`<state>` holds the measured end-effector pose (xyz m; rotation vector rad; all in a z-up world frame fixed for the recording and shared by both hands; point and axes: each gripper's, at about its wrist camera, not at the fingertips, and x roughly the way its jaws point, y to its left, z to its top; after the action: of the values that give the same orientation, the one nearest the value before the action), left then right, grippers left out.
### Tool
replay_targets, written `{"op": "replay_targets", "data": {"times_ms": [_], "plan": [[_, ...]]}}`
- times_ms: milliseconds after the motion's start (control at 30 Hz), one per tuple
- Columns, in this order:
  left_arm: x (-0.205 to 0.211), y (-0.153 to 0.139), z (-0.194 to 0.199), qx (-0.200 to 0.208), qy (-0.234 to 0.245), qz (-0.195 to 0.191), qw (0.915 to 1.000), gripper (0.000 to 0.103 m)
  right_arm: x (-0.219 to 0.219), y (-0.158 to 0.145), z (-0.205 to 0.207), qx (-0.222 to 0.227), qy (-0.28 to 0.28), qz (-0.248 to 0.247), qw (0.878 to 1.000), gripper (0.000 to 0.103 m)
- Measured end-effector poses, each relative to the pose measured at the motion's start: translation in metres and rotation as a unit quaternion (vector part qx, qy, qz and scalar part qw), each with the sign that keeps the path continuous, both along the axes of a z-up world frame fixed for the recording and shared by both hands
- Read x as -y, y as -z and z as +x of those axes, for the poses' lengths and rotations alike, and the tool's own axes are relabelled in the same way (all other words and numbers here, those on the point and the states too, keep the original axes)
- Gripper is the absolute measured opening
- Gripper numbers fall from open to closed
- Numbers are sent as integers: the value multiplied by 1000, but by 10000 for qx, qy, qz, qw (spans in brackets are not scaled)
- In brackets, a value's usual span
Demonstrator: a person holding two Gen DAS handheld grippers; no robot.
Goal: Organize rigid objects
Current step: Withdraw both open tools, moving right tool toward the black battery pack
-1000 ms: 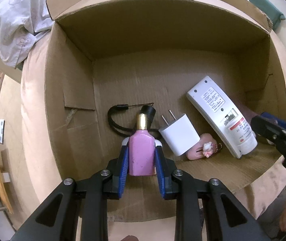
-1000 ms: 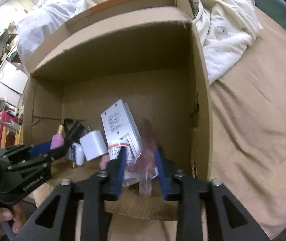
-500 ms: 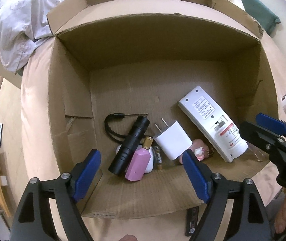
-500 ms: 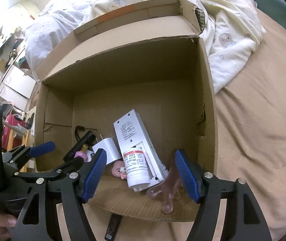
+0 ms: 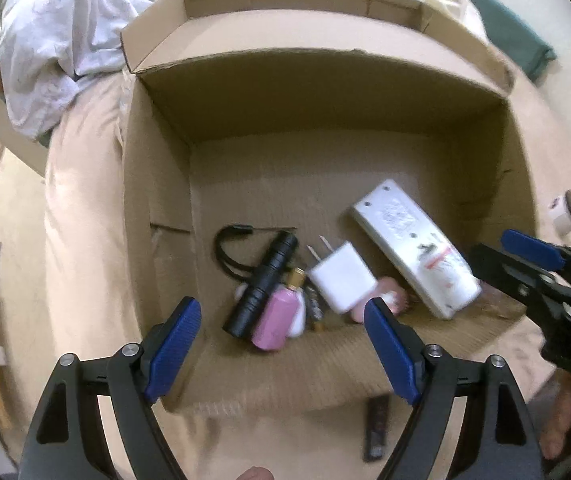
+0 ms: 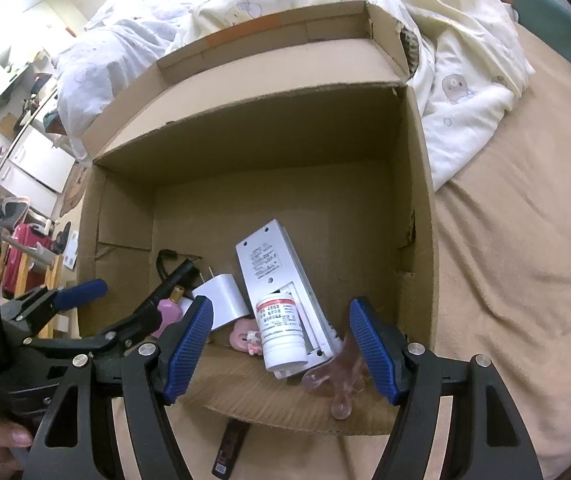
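Box (image 6: 417,184) on the bed holds the bottle (image 5: 275,316) and remote (image 5: 413,248). Both grippers, left (image 5: 281,344) and right (image 6: 281,344), hang wide apart, empty. Next, go for the dark stick (image 6: 227,452) lying just outside.

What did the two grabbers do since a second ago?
Both let go. The left gripper dropped the pink bottle by the flashlight, opened and backed out of the box. The right gripper released the clear pink piece and pulled back too. The remote and charger stayed put.
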<state>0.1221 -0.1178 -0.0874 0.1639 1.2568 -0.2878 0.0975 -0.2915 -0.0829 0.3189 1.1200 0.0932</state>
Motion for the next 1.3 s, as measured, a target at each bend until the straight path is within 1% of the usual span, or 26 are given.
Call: {"op": "replay_targets", "data": {"times_ms": [100, 167, 333, 467, 633, 767, 867, 967, 1033, 1100, 1167, 1233, 1300], "plan": [[-4, -10, -6, 89, 87, 94, 9999, 82, 1, -8, -4, 105, 12, 81, 9999, 75], [-10, -15, -9, 147, 24, 132, 9998, 82, 0, -14, -9, 179, 10, 136, 9997, 75], [-30, -24, -24, 239, -237, -3, 9994, 82, -2, -23, -26, 294, -51, 174, 9994, 75], [-43, -23, -38, 244, -322, 4, 9992, 82, -7, -27, -37, 336, -122, 226, 9991, 75], [-53, -20, -50, 200, -402, -2, 9990, 82, -13, -28, -53, 320, -269, 228, 9989, 75], [-56, -20, -59, 217, -420, -17, 9989, 82, -19, -18, -67, 157, -467, 190, 9986, 75], [-58, -17, -63, 163, -431, -23, 9989, 82, -26, -8, -79, 4, -712, 112, 9974, 75], [-59, -13, -64, 114, -444, 9, 9989, 82, -34, 2, -87, -204, -1128, 81, 9934, 75], [-60, -10, -64, 77, -480, 57, 9988, 82, -42, 8, -92, -370, -1536, 54, 9874, 75], [-64, -7, -62, -27, -580, 22, 9983, 82, -51, 11, -98, -411, -1862, -229, 9814, 75], [-68, -5, -60, -136, -691, -79, 9975, 82, -59, 16, -102, -477, -2085, -374, 9761, 75], [-69, -5, -60, -168, -740, -106, 9971, 82, -67, 23, -103, -593, -2265, -503, 9709, 75], [-70, -5, -59, -170, -767, -96, 9969, 82, -78, 33, -105, -731, -2506, -687, 9629, 75]]}}
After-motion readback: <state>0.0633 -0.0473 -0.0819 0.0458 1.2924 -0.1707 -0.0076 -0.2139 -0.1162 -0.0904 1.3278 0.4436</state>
